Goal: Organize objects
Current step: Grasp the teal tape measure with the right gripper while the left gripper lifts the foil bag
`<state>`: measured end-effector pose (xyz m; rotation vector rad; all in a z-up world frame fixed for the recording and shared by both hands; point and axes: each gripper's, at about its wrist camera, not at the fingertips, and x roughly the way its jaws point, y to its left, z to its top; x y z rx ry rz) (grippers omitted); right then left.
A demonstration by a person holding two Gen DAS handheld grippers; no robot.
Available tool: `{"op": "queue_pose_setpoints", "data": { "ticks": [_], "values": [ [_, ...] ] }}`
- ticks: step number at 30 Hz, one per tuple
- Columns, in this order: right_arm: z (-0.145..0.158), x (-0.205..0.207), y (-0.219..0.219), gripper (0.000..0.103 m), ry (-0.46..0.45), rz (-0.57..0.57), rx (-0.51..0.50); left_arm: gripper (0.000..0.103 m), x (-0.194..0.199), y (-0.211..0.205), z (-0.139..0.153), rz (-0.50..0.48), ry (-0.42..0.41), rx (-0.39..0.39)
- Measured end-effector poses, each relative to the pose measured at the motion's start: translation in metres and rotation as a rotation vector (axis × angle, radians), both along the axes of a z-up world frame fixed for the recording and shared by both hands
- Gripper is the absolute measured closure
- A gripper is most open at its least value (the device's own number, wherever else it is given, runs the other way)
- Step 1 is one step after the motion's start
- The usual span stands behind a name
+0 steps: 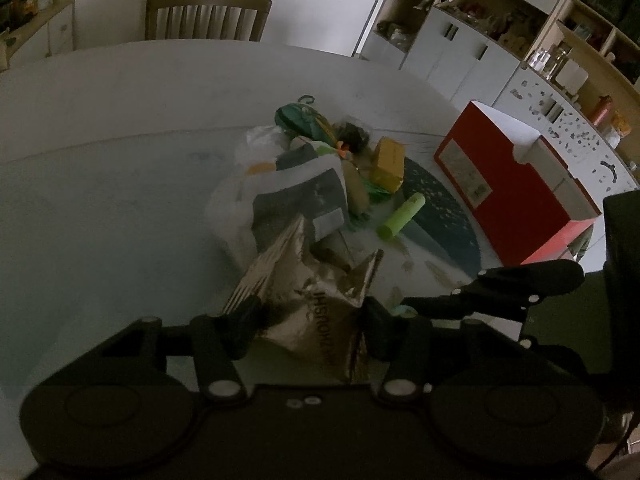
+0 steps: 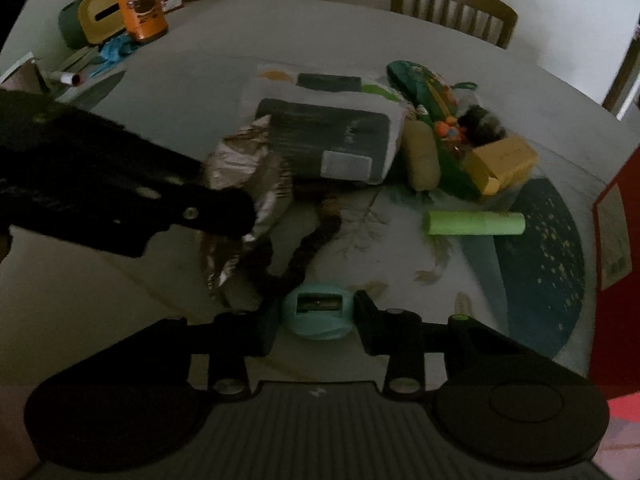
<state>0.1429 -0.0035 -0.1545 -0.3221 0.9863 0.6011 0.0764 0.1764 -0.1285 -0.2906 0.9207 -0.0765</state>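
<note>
Sitting open-topped on the counter (image 1: pixel 100 128), the red box (image 1: pixel 516 196) hides its contents; left claw (image 1: pixel 308 320) clamps the foil bag (image 1: pixel 316 304), right claw (image 2: pixel 316 316) the teal sharpener (image 2: pixel 318 312).

Left of the heap (image 1: pixel 304 184), bare table (image 1: pixel 120 160) is lying open; right of the heap, a red box (image 1: pixel 516 196) is blocking passage.

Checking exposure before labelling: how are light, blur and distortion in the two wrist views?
Left wrist view: dim, fisheye bends the table edge; foil bag catches faint glare. Right wrist view: equally dark, soft blur at the edges, green tube readable, sharpener fairly sharp.
</note>
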Motion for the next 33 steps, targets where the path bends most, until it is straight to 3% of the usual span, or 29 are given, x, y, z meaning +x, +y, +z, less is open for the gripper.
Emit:
{"op": "queue_pose_setpoints", "data": {
  "ticks": [7, 13, 20, 33],
  "values": [
    [0.016, -0.008, -0.013, 0.065, -0.014, -0.069, 0.029, 0.052, -0.007, 0.001, 0.008, -0.016, -0.004, -0.022],
    [0.051, -0.017, -0.037, 0.065, -0.050, -0.136, 0.061, 0.060, -0.007, -0.005, 0.020, -0.030, -0.015, -0.052],
    [0.092, -0.016, -0.072, 0.065, -0.105, -0.222, 0.106, 0.061, -0.005, -0.022, 0.034, -0.046, -0.052, -0.051],
    [0.137, 0.003, -0.182, 0.065, -0.145, -0.333, 0.129, 0.061, 0.030, -0.102, 0.083, -0.081, -0.109, -0.011]
  ]
}}
